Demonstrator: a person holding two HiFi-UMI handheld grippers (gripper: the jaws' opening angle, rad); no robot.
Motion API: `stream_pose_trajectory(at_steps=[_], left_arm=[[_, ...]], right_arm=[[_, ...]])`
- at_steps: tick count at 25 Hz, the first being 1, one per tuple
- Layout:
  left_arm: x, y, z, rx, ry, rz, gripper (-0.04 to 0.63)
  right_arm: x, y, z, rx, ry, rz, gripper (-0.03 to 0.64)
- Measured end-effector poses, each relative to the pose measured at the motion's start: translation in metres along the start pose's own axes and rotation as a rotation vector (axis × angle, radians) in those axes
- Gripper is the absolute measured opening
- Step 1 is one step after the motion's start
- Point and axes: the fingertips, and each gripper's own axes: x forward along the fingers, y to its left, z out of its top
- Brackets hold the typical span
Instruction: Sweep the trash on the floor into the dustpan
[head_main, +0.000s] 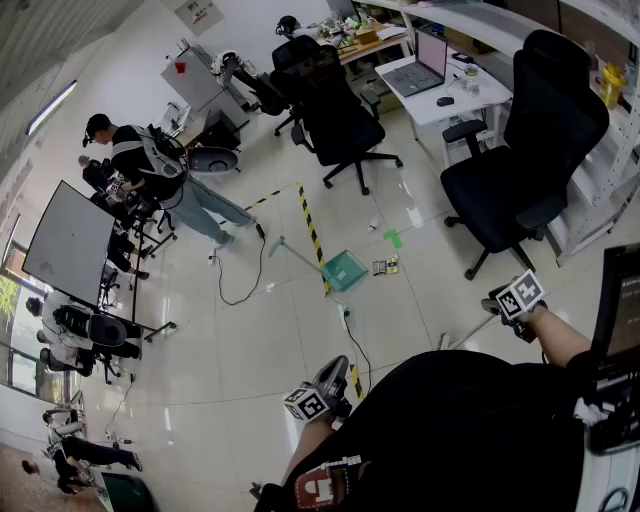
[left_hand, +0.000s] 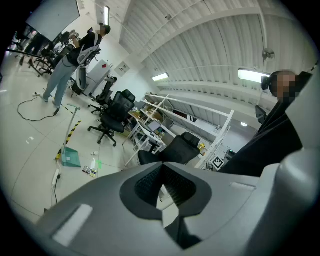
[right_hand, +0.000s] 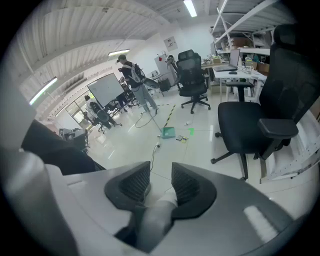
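A teal dustpan (head_main: 345, 270) with a long handle stands on the tiled floor by the striped tape; it also shows as the dustpan (left_hand: 71, 156) and the dustpan (right_hand: 168, 132). Small pieces of trash (head_main: 385, 266) lie just right of it, with a green scrap (head_main: 392, 238) beyond. My right gripper (head_main: 497, 303) (right_hand: 161, 182) is shut on a pale grey broom handle (right_hand: 155, 215) that runs back between its jaws; the handle (head_main: 462, 335) slants down toward my body. My left gripper (head_main: 337, 365) (left_hand: 161, 180) is held low by my waist, its pads meeting at the tips with nothing between them.
A black office chair (head_main: 520, 150) stands close on the right and another chair (head_main: 335, 110) is farther back. A desk with a laptop (head_main: 425, 65) is behind. Yellow-black tape (head_main: 312, 230) and a cable (head_main: 350, 335) cross the floor. A person (head_main: 150, 165) stands at the left.
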Motion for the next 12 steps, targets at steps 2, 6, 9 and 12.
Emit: stream_pose_trajectory(at_steps=[2, 6, 9, 12], left_arm=[[0.006, -0.004, -0.004, -0.001, 0.003, 0.000, 0.000], [0.014, -0.007, -0.005, -0.004, 0.004, 0.000, 0.000], [0.012, -0.001, 0.001, -0.006, 0.004, 0.008, 0.000], [0.006, 0.015, 0.012, -0.011, -0.001, 0.010, 0.000]], right_arm=[[-0.001, -0.007, 0.000, -0.001, 0.000, 0.001, 0.132], [-0.001, -0.018, 0.004, 0.001, 0.007, 0.005, 0.132], [0.006, -0.021, 0.011, 0.006, 0.010, 0.001, 0.130], [0.017, -0.014, 0.027, 0.004, 0.010, -0.009, 0.130]])
